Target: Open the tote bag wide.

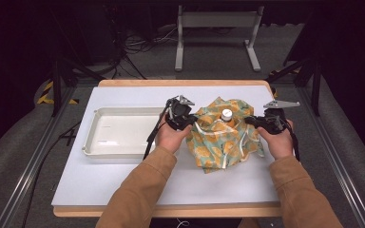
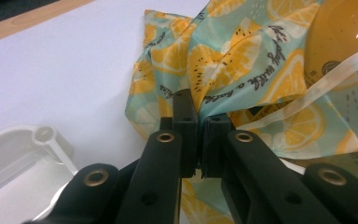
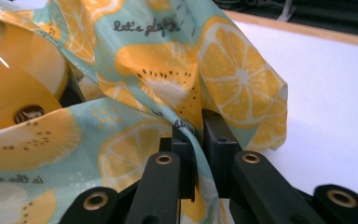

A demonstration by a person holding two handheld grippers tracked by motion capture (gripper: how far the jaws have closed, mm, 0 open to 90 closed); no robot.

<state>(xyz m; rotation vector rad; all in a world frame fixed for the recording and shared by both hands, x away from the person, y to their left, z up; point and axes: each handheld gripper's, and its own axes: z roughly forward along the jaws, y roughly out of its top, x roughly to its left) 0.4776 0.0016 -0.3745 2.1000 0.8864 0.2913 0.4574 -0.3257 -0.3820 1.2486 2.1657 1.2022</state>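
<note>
A teal cloth bag (image 1: 221, 137) printed with orange slices lies on the white table, with a bottle of orange drink standing inside; its white cap (image 1: 226, 114) pokes out of the opening. My left gripper (image 1: 186, 122) is shut on the bag's left edge (image 2: 200, 100). My right gripper (image 1: 253, 120) is shut on the bag's right edge (image 3: 193, 126). The bottle's orange body (image 2: 340, 42) shows beside the cloth, and a white drawstring ribbon (image 2: 307, 93) crosses it. In the right gripper view the bottle (image 3: 14, 88) sits left of the pinched fold.
A white shallow tray (image 1: 123, 130) lies left of the bag, close to my left hand. The table's wooden edge (image 1: 180, 83) runs along the far side. Beyond it stand a metal frame (image 1: 216, 35) and cables on the floor.
</note>
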